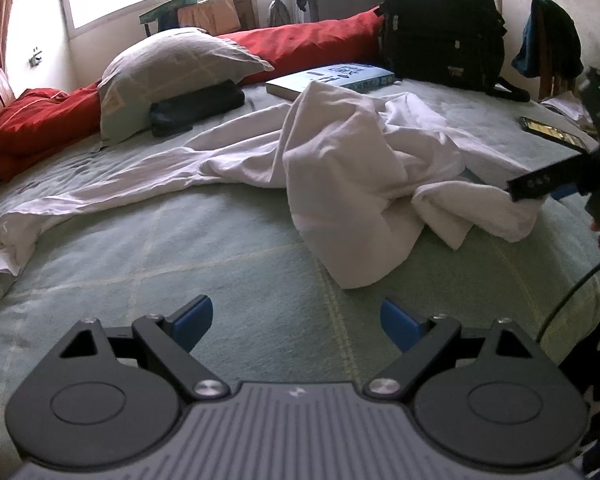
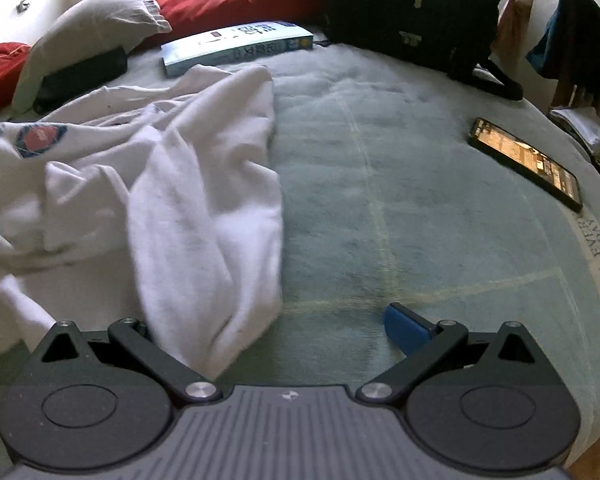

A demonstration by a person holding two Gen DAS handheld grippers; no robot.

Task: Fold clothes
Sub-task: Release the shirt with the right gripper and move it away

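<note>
right wrist: garment (image 2: 180,200) over tool (image 2: 280,328)

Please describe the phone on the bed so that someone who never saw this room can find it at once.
Start from the green blanket that covers the bed. Go toward its edge on the backpack's side, away from the crumpled white shirt. The phone lies flat there, alone: a thin black slab with a lit screen, far smaller than the pale blue book.

The left gripper (image 1: 298,322) hovers with jaws spread wide over bare green bedspread (image 1: 240,280), short of the crumpled white garment (image 1: 340,168) (one sleeve trails left), with a book (image 1: 332,80) and backpack (image 1: 444,24) behind.
</note>
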